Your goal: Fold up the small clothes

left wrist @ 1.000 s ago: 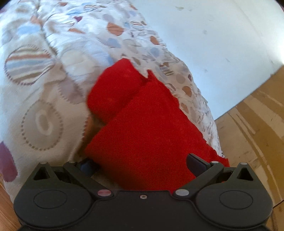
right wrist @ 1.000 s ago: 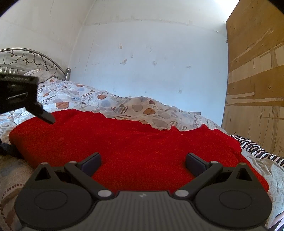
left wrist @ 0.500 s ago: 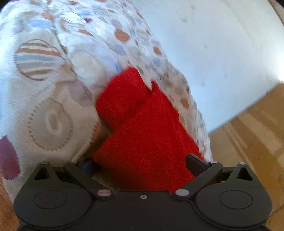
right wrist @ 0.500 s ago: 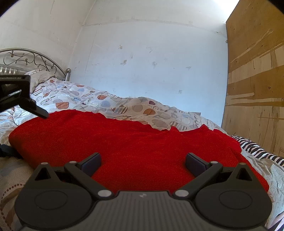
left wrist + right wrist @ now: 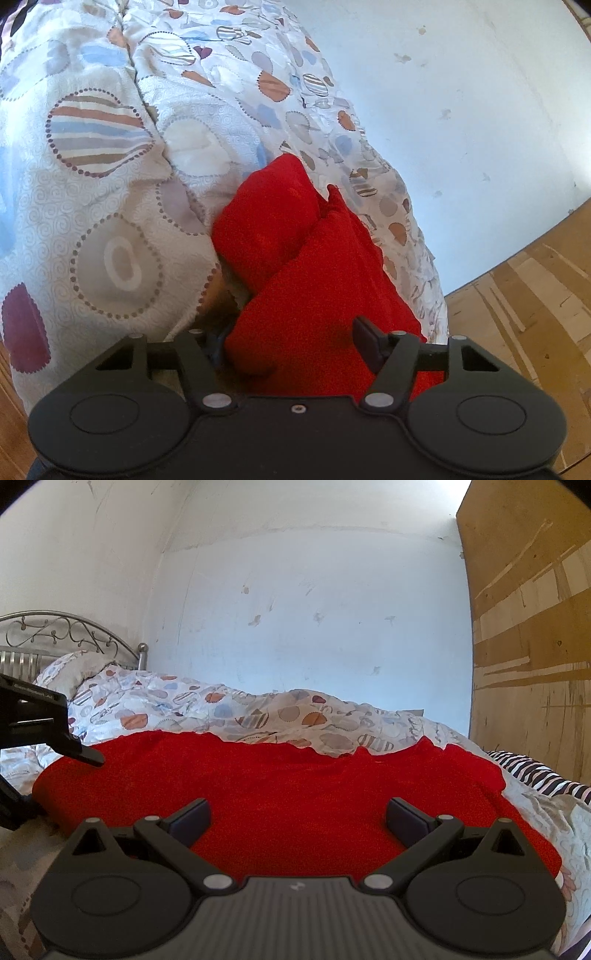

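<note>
On the bed's patterned quilt (image 5: 110, 184), our left tool (image 5: 291, 341) straddles the red knit garment (image 5: 277, 794), spread; right tool (image 5: 297, 818) released. Pinch one layer only.

The garment (image 5: 295, 794) between the right fingers (image 5: 192, 818) is red cloth, matt and nubbly like terry. Beyond it the quilt (image 5: 110, 192) is stitched printed cotton, matt. Both grippers, left (image 5: 288, 339) and right (image 5: 297, 818), look like matt black plastic with small shiny metal rivets. The headboard (image 5: 62, 631) is glossy metal. The wall (image 5: 314, 609) is matt, scuffed plaster; the panel (image 5: 528, 627) is rough, streaked wood.
</note>
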Demonstrator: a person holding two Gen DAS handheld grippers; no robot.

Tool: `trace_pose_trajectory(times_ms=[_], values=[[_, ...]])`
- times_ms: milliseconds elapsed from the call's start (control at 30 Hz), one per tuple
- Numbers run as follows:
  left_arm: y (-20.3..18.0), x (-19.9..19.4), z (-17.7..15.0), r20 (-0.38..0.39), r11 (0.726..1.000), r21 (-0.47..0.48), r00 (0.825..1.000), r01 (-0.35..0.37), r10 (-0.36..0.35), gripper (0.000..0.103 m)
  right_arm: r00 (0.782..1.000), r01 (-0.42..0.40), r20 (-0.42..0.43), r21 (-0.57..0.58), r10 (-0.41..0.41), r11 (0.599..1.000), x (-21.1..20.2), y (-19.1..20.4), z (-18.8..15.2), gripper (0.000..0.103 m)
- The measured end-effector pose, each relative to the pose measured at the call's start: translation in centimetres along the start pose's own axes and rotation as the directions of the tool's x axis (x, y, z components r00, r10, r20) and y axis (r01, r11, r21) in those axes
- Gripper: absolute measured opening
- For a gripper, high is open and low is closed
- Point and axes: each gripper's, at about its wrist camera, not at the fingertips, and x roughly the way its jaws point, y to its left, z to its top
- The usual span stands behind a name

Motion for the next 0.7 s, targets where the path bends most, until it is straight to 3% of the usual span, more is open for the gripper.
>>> trace_pose_trajectory(times_ms=[133, 200, 300, 467, 567, 700], values=[[0.4, 0.4, 0.3, 0.006, 0.999, -0.028, 1.0, -0.027, 0.027, 0.064, 0.999, 0.032, 0.013, 0.02, -0.032, 0.999, -0.4, -0.5, 0.5, 0.103], [0.4, 0.4, 0.5, 0.018, 0.998, -0.035, 0.998, -0.052, 0.053, 0.048, 0.994, 0.11, 0.026, 0.021, -0.11, 0.994, -0.7, -1.0, 0.9, 0.103], [0.3, 0.3, 1.0, 0.025, 0.998, -0.025, 0.998, -0.059, 0.06, 0.045, 0.981, 0.192, 0.011, -0.002, -0.192, 0.981, -0.7, -1.4, 1.0, 0.103], [-1.0, 0.1, 1.1, 0.059, 0.997, 0.032, 0.996, -0.073, 0.071, 0.032, 0.984, 0.179, -0.011, 0.02, -0.179, 0.984, -0.3, -2.0, 0.7, 0.103], [-1.9, 0.0, 0.9, 0.07, 0.991, 0.088, 0.993, -0.101, 0.095, 0.033, 0.986, 0.168, -0.013, 0.039, -0.168, 0.985, -0.2, -2.3, 0.6, 0.103], [-1.0, -0.4, 1.5, 0.072, 0.983, 0.082, 0.985, -0.163, 0.158, 0.059, 0.987, 0.163, -0.011, 0.047, -0.163, 0.985, -0.5, -2.4, 0.5, 0.103]])
